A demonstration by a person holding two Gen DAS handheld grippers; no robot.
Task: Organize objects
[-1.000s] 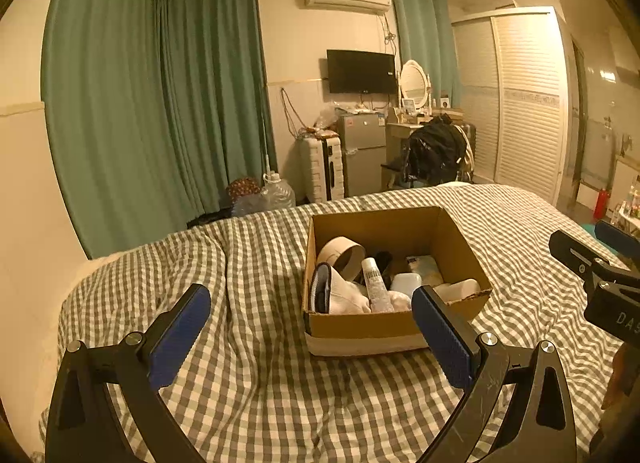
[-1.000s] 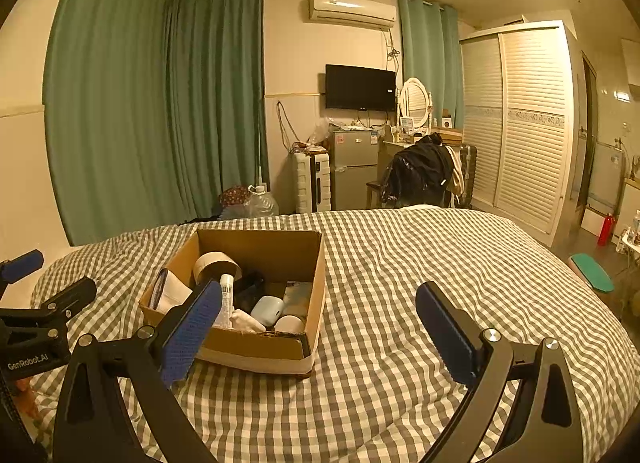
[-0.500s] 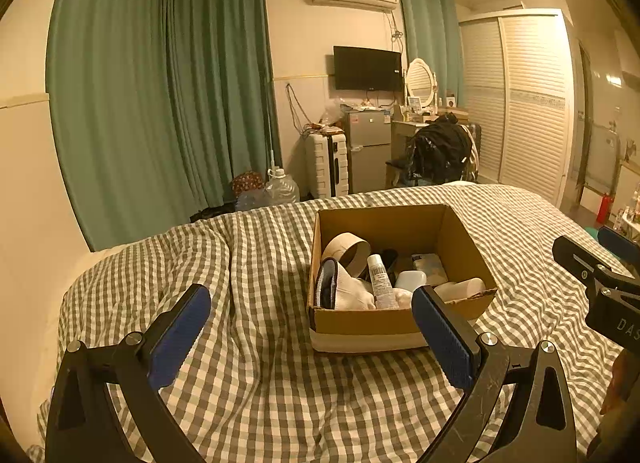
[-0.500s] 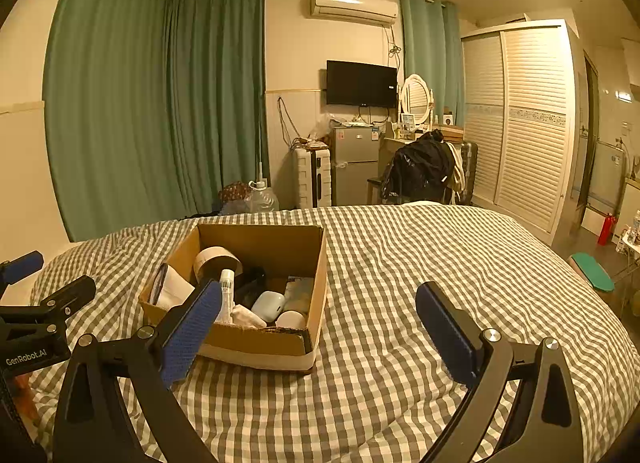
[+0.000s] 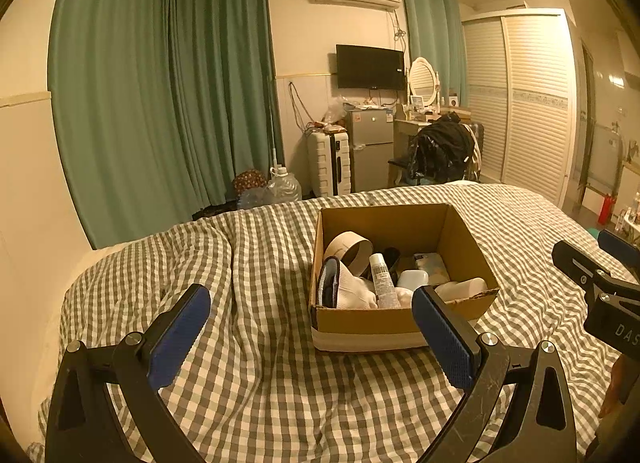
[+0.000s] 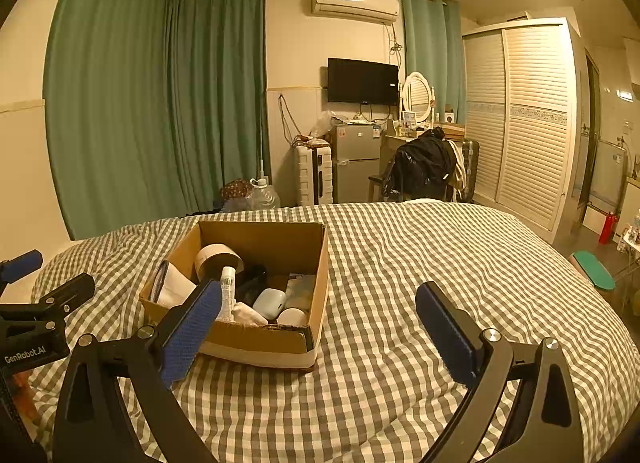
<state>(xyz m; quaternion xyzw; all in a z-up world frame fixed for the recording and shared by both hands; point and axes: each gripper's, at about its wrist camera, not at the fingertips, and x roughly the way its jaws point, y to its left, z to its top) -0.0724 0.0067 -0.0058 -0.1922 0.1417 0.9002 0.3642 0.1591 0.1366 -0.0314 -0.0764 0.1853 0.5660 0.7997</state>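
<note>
While both tools hang over the bed (image 5: 260, 383), stage is ambiguous: items sit in the cardboard box (image 5: 360, 327), fits unpack-pending or pack-done.

Left wrist: left gripper (image 5: 312, 327) fingers spread wide, holding nothing. Box just ahead-right; tape roll (image 5: 348, 251), tube (image 5: 382, 281), white cloth (image 5: 356, 295) inside. Open quilt to the left, rumpled ridge there.

Right wrist: right gripper (image 6: 318, 321) fingers wide apart, empty. Box ahead-left, near wall close to left finger. Flat quilt to the right is free room; bed edge further right.
</note>
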